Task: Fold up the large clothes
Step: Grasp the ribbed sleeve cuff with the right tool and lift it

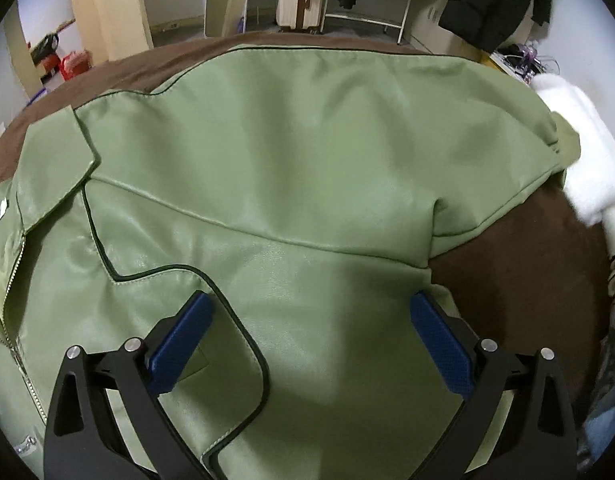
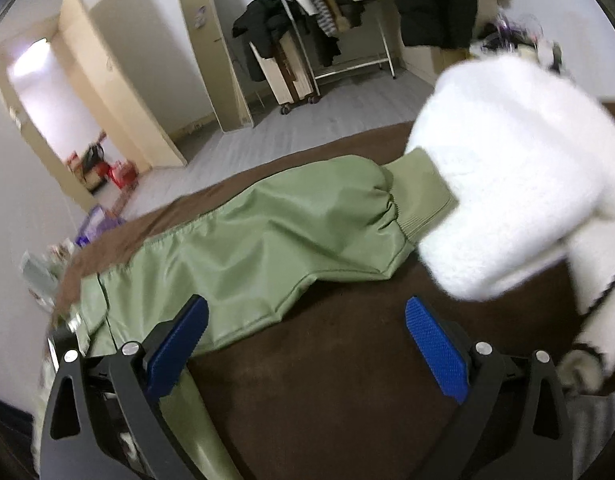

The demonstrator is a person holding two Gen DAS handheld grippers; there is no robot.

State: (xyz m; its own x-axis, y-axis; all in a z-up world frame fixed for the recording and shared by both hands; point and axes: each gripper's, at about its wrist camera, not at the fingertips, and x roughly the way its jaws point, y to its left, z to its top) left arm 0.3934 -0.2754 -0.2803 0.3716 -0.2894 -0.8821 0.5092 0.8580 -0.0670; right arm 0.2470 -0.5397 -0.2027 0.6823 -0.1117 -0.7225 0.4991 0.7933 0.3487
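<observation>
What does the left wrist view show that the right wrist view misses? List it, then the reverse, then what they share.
Only the left wrist view: the green jacket's collar, zipper and dark-piped front, under the open left gripper.

Only the right wrist view: the sleeve's ribbed cuff against the white fluffy garment, the doorway, and the open right gripper.

Both: jacket, white garment, brown bedcover, clothes rack.

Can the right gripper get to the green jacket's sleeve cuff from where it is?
Probably yes. The right gripper is open over bare brown blanket, and nothing lies between it and the ribbed cuff. The fluffy white garment sits right against the cuff, so the jaws might catch it too.
</observation>
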